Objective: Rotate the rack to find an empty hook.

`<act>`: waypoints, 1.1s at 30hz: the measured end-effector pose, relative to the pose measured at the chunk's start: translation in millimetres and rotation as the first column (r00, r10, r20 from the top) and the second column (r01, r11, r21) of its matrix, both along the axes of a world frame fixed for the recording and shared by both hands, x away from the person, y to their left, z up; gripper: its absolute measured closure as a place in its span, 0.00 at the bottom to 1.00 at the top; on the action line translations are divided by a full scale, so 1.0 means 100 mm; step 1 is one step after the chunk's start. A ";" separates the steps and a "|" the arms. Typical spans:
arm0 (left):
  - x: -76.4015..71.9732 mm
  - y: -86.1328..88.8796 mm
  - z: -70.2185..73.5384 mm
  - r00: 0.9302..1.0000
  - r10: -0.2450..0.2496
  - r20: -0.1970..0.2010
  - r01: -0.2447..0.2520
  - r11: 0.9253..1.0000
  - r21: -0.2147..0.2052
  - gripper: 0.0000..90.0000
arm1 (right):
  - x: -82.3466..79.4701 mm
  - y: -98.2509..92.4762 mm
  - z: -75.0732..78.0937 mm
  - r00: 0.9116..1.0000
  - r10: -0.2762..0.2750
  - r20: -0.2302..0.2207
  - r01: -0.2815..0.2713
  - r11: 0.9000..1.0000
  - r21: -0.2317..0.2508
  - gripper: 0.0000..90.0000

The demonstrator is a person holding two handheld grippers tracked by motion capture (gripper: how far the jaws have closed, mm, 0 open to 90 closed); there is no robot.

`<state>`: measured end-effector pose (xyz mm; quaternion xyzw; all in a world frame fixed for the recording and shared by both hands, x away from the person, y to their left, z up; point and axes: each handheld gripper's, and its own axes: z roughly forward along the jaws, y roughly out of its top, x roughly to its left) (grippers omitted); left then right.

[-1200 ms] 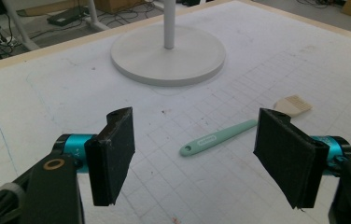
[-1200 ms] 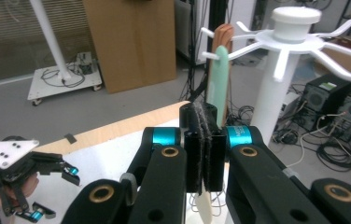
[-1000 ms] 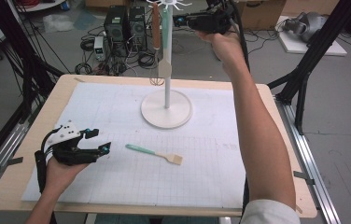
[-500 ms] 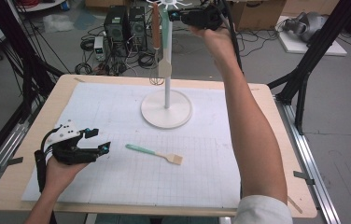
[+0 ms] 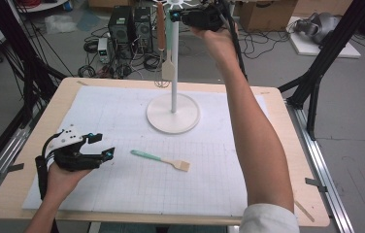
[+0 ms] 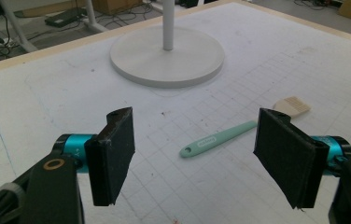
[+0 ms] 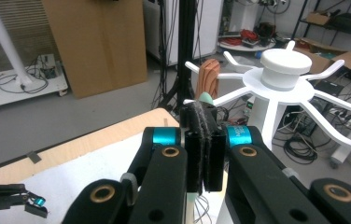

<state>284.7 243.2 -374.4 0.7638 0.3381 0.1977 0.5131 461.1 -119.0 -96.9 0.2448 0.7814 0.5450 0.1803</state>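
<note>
A white stand [image 5: 173, 114] with hook arms at its top [image 7: 281, 77] rises from the mat. A brown-handled spatula [image 5: 161, 34] hangs from one arm. My right gripper [image 5: 176, 15] is up at the stand's top. In the right gripper view it [image 7: 205, 112] is shut on a mint-green-handled whisk [image 7: 206, 98], whose thin wires show below the jaws. A green-handled brush [image 5: 161, 159] lies flat on the mat. My left gripper [image 5: 100, 145] rests low at the left, open and holding nothing. In the left gripper view it [image 6: 196, 120] points at the brush [image 6: 218, 139].
A white gridded mat [image 5: 122, 194] covers the wooden table [image 5: 306, 194]. Black frame posts [image 5: 316, 77] stand at the table's sides. Computer cases and cables [image 5: 122, 29] crowd the floor behind it.
My right gripper has edged left toward the top of the stand. The left gripper and the brush have stayed where they were.
</note>
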 end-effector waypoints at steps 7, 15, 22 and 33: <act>0.01 0.01 0.00 1.000 0.006 0.001 -0.006 1.000 -0.002 0.32 | -0.03 -0.09 -0.03 1.000 0.021 0.000 -0.021 1.000 0.000 0.99; 0.01 0.00 0.00 1.000 0.005 0.000 -0.005 1.000 0.005 0.32 | -0.05 -0.32 -0.08 0.999 0.043 -0.003 -0.043 0.999 0.016 0.99; 0.01 0.00 0.00 1.000 0.004 0.000 -0.004 1.000 0.004 0.32 | -0.07 -0.47 -0.05 0.999 0.046 0.006 -0.046 0.998 0.035 0.99; 0.02 -0.01 -0.01 1.000 0.005 -0.004 -0.005 1.000 0.003 0.32 | 0.04 -0.54 -0.05 1.000 0.026 -0.001 -0.026 0.998 0.050 0.99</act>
